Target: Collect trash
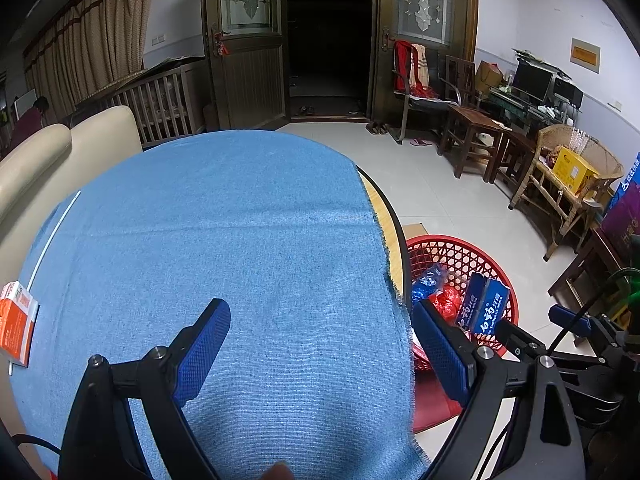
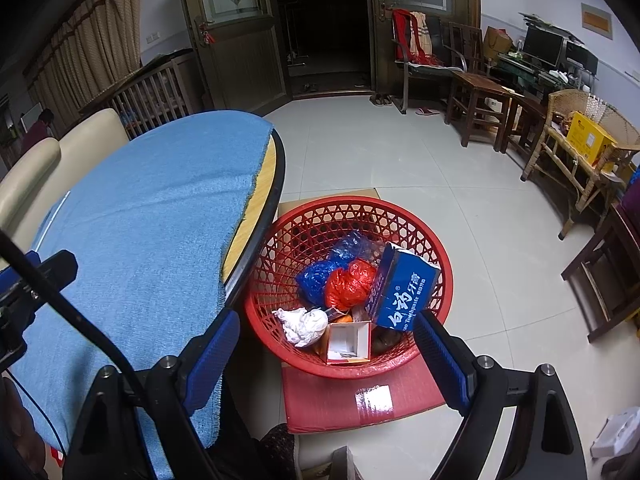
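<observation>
The left tool (image 1: 320, 344) hangs with its jaws spread wide and empty over the blue cloth (image 1: 224, 240) on the worktop (image 2: 276, 168); an orange box (image 1: 16, 320) lies well off to its left at the cloth's edge. The right tool (image 2: 328, 344), also spread and empty, hovers above the red basket (image 2: 400, 208) on the floor, which holds a blue toothpaste box (image 2: 404, 292), crumpled white paper (image 2: 304, 324) and red and blue bags.

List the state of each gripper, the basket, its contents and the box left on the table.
Left gripper: open, empty.
Right gripper: open, empty.
Red plastic lattice basket: upright, holding trash.
Blue toothpaste carton: tilted, in basket.
White crumpled paper: in basket.
Orange-and-white box: lying on blue tablecloth.
</observation>
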